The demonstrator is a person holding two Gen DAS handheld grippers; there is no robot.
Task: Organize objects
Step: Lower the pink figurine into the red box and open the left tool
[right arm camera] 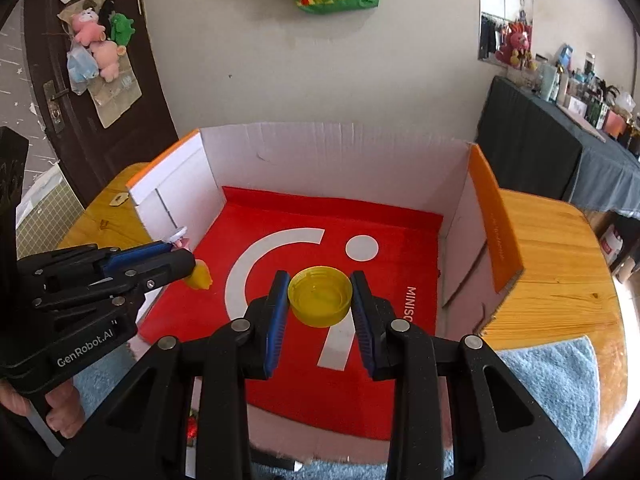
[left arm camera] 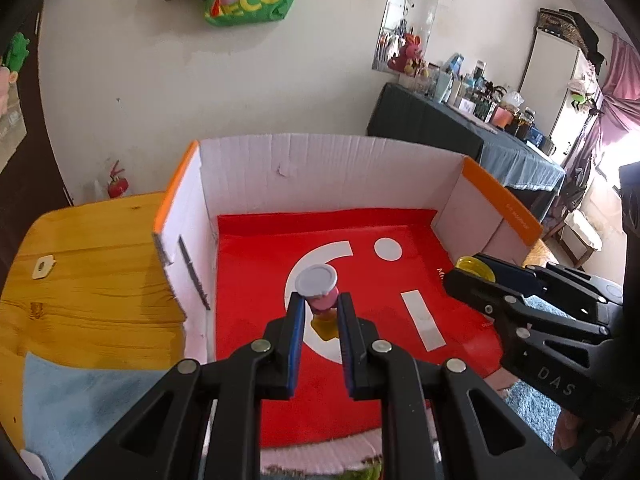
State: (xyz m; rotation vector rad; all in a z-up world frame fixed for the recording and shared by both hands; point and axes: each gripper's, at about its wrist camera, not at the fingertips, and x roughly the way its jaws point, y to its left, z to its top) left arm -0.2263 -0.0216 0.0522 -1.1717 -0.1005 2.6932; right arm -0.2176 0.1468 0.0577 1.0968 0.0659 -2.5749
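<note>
Jaws clamp toy [left arm camera: 320, 294] and yellow cap [right arm camera: 320, 295] over MINISO-printed box [right arm camera: 412, 308].

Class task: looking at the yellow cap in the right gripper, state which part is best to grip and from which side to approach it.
Grip the yellow cap across its outer side wall, coming from the near side, tilted down. It is round, shallow and open side up, so opposite walls suit the right gripper pads, as held now.
</note>
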